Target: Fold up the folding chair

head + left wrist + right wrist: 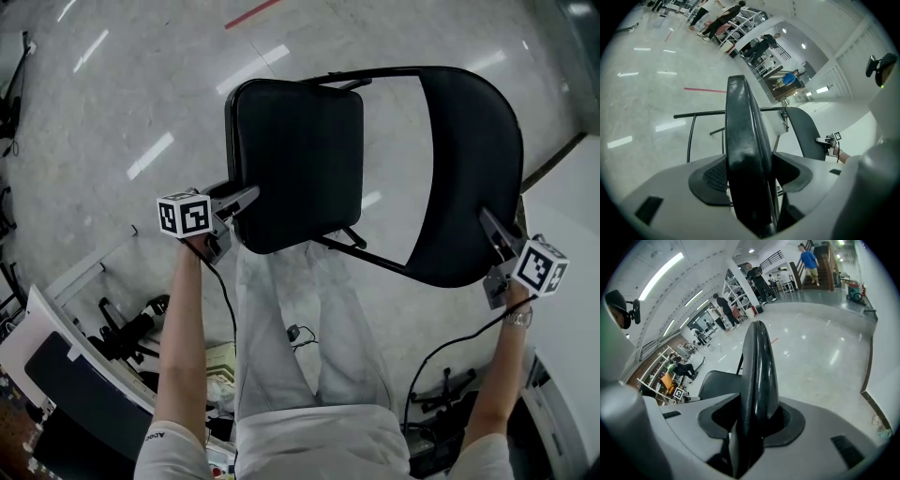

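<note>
Right, on the left the left hand-held gripper has the folding chair by its seat. The near edge of the padded seat runs straight up between the jaws in the left gripper view, and I read the pads as clamped on it, jaws set wide because the cushion is thick. From that hand-held gripper the seat stretches away and to the right, its broad face turned up toward the head camera.

Moving across, a black frame tube slants under the seat's lower corner toward the backrest, and pale floor shows through the gap between the two panels. So the chair is not folded flat: seat and backrest stand well apart, joined only by the tubes. My call is that the closing step is the one in hand.

On the right, the right hand-held gripper grips the backrest's lower outer edge. In the right gripper view the curved black rim sits tight between the pads, a firm pinch. The backrest arcs up and to the left from that hand-held gripper.

The next move, as I judge it, calls for both grips to hold while the hands draw toward each other, swinging the seat against the backrest until that gap closes and the frame collapses. The wide bite on the cushion looks the likelier one to slip.
</note>
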`<state>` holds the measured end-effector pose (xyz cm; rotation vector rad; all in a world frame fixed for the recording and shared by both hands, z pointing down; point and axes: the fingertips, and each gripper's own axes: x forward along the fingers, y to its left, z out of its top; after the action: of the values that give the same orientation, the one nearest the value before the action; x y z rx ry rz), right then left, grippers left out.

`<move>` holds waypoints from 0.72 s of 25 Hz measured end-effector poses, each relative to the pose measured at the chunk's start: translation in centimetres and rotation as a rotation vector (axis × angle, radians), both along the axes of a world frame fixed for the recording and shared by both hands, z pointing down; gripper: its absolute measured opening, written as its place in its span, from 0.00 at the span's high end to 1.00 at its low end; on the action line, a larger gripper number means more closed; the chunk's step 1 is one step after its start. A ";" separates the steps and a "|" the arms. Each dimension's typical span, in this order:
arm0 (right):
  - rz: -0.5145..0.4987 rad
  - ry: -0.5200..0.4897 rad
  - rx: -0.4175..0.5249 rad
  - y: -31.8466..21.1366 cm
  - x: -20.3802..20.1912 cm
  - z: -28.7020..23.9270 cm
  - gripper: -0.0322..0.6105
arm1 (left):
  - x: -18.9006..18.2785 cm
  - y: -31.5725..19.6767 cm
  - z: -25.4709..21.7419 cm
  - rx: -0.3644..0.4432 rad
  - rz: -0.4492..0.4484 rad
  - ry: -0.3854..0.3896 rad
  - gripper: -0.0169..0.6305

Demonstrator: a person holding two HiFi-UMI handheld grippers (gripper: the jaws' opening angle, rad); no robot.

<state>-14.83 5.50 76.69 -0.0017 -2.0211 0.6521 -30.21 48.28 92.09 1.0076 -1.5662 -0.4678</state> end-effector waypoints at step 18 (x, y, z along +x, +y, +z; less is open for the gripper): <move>0.014 -0.061 -0.060 3.2 -1.4 -10.2 0.74 | 5.6 -11.3 -9.7 0.134 0.389 -0.171 0.55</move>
<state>-16.25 8.70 66.52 -0.0431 -2.0610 0.7290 -24.57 36.95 82.37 1.4510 -1.4526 -0.2214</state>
